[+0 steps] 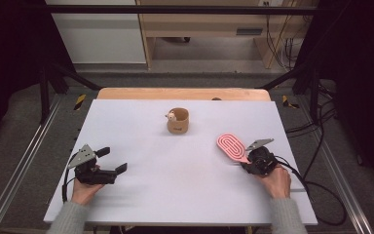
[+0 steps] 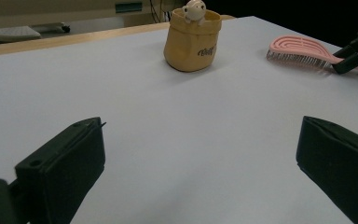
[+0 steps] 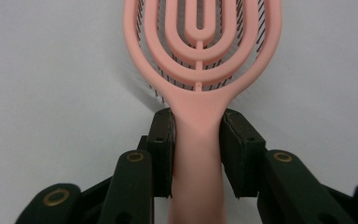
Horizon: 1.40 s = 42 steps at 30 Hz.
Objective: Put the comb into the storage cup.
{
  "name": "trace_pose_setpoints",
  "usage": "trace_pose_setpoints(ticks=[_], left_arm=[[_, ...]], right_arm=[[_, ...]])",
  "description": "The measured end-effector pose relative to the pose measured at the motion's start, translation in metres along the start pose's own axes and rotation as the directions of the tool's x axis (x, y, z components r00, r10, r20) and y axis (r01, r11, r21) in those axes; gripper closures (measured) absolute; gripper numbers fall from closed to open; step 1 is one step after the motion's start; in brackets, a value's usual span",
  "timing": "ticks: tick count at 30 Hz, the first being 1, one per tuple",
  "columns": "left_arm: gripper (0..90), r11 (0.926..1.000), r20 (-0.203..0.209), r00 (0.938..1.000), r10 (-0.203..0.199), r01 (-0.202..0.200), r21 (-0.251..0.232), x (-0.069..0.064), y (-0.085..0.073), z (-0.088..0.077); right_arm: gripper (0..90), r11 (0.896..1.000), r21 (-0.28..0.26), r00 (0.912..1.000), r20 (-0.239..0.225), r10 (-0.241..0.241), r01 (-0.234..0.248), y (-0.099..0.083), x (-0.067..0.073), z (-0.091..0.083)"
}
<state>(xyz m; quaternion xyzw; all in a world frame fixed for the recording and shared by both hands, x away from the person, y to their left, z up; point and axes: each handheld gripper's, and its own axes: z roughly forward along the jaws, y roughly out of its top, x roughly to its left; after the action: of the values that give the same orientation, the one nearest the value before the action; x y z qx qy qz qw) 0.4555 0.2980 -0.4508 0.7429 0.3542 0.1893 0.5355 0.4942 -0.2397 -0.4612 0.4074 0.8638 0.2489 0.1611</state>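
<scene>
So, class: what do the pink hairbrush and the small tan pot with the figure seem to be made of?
Hairbrush: most likely moulded plastic with a matt finish; smooth, evenly pink open loops, thin dark bristles beneath. Pot: possibly glazed ceramic or soft rubbery plastic; its walls look crumpled like a bag, with a dull sheen. The pale figure on its rim looks glossier, perhaps ceramic.

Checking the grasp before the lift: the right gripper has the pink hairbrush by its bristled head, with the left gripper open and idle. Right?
Not quite. The right gripper clamps the pink hairbrush by its handle, not its head, as the right gripper view shows. The left gripper is indeed open and idle.
</scene>
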Motion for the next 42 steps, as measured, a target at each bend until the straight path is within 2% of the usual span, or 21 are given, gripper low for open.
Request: trace_pose_setpoints(ticks=[31, 42], left_arm=[[1.1, 1.0, -0.002, 1.0, -0.003, 0.003, 0.0, 0.0, 0.0, 0.0], [1.1, 1.0, -0.002, 1.0, -0.002, 0.002, 0.003, 0.0, 0.0, 0.001]], right_arm=[[69.1, 1.0, 0.022, 0.9999, -0.006, 0.013, -0.013, 0.001, -0.001, -0.005], [69.2, 1.0, -0.011, 0.9997, -0.009, 0.021, -0.021, 0.003, 0.001, -0.014]])
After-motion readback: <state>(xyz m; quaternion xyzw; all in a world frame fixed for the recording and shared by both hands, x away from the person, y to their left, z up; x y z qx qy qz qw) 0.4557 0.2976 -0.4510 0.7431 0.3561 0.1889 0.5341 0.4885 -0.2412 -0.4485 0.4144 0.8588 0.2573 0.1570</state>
